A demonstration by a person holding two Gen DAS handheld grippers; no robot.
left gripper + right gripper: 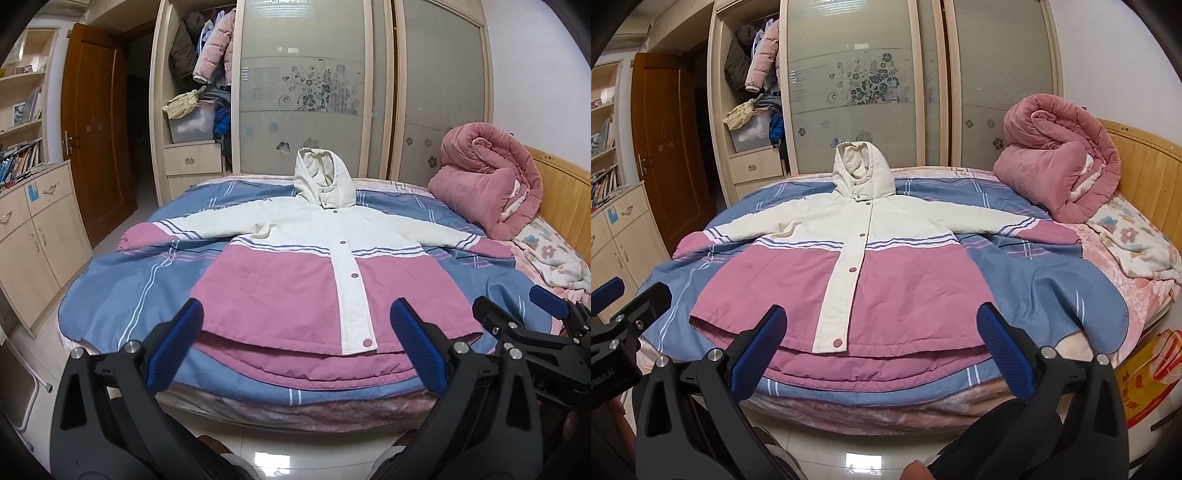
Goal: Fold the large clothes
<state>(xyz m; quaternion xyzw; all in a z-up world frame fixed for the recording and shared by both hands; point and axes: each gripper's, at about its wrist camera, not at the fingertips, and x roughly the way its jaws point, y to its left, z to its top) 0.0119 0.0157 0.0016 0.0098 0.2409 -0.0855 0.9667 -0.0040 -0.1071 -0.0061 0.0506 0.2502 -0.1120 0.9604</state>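
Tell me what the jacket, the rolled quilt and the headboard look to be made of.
Jacket: smooth woven shell, probably polyester, lightly padded; matte with soft puffy creases, metal-looking snaps.
Quilt: plush fleece or velvet, thickly stuffed; fuzzy nap, bulging stitched folds.
Headboard: light wood or veneer in vertical slats; slight sheen, faint grain.

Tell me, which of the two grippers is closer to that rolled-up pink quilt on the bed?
Right. The right gripper hangs at the jacket's hem on the pink quilt's side; the left gripper is beside it, farther away.
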